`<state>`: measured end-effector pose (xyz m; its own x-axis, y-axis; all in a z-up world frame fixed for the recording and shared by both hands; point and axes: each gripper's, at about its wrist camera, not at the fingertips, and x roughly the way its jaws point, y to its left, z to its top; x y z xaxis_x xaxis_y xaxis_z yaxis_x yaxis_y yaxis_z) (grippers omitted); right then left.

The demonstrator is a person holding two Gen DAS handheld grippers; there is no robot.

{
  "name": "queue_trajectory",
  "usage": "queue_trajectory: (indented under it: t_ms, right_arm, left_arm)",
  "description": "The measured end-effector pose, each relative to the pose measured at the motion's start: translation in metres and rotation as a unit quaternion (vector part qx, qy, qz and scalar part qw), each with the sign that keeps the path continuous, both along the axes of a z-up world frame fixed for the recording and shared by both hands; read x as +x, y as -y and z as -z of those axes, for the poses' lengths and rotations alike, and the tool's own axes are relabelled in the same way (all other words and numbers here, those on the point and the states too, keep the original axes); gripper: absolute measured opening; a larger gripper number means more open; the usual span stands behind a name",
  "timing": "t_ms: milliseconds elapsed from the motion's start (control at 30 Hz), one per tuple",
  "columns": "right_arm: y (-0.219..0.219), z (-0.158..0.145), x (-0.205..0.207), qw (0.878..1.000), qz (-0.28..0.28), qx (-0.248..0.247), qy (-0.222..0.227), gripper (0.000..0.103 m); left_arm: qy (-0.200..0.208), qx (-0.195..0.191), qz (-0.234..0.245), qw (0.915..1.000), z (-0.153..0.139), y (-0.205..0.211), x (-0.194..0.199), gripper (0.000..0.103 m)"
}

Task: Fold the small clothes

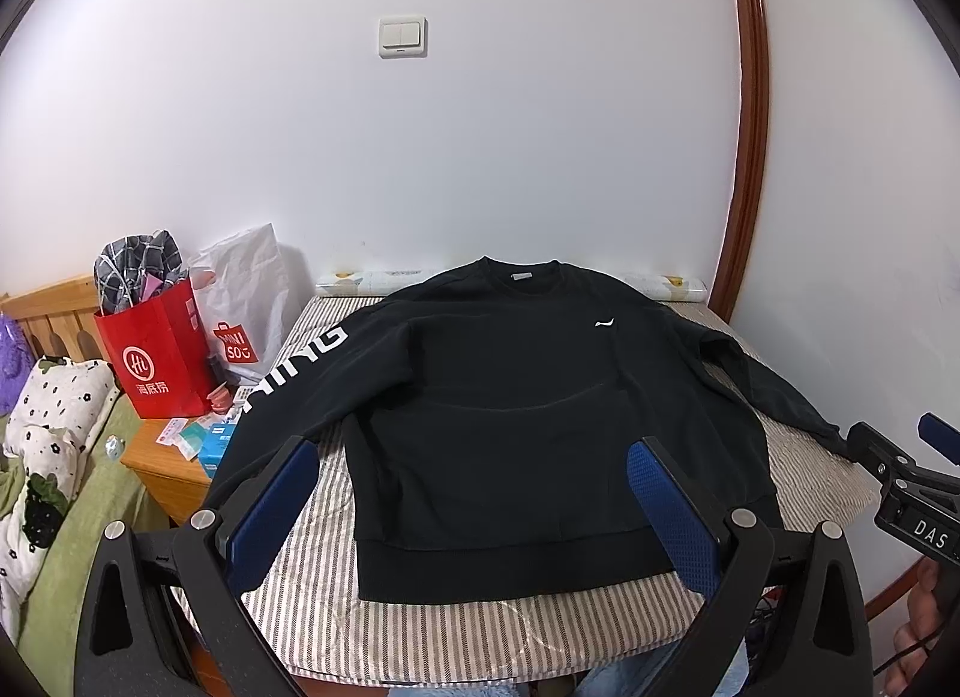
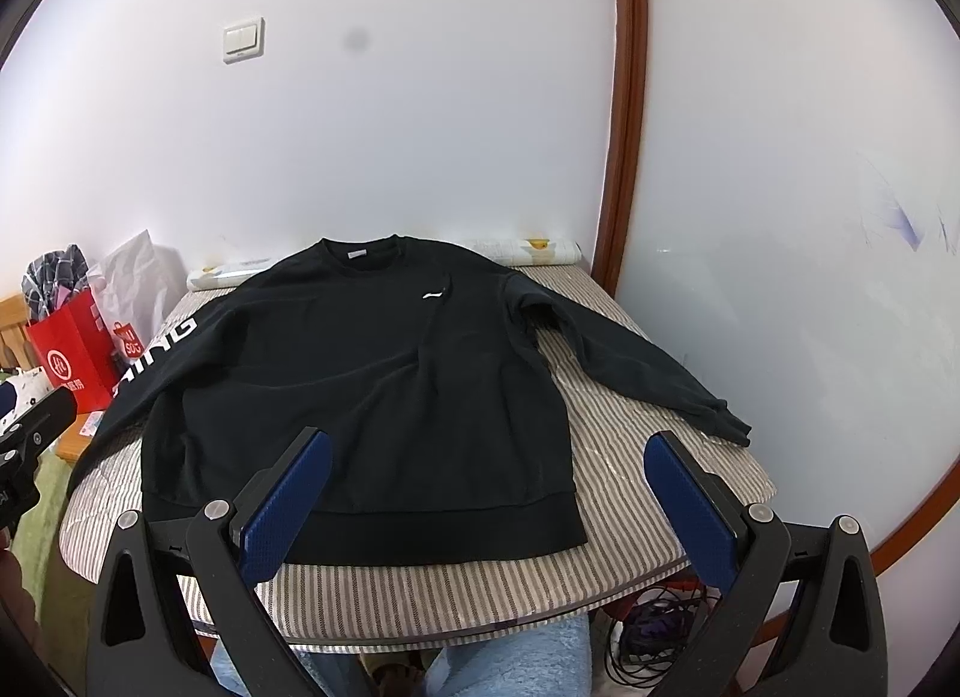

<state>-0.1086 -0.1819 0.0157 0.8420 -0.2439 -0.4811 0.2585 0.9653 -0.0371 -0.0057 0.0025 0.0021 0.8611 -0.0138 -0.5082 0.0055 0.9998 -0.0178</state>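
Lying flat front-up, black sweatshirt (image 2: 360, 385), sleeves spread, white sleeve lettering

Black sweatshirt (image 1: 510, 409), white lettering down one sleeve, small white logo on the chest. Under it, a table cover (image 1: 456, 631) in brown-and-white stripes. Both grippers show black frames and blue pads (image 2: 282, 511). Off to the side, a red paper bag (image 1: 159, 361) with white print, stuffed with grey-and-white checked cloth (image 1: 138, 265). White wall, reddish-brown door frame (image 2: 627, 96).
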Motion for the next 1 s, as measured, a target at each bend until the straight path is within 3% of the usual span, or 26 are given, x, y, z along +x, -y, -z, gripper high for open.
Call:
queue_trajectory:
  t_ms: [600, 1000]
  right_arm:
    - [-0.005, 0.001, 0.000, 1.000, -0.012, 0.000, 0.008, 0.103]
    - [-0.004, 0.006, 0.028, 1.000, -0.013, 0.002, -0.016, 0.103]
  left_arm:
    - [-0.002, -0.001, 0.000, 1.0000, -0.001, -0.005, 0.002, 0.103]
    - [-0.024, -0.014, -0.002, 0.9996, 0.007, -0.012, 0.033, 0.103]
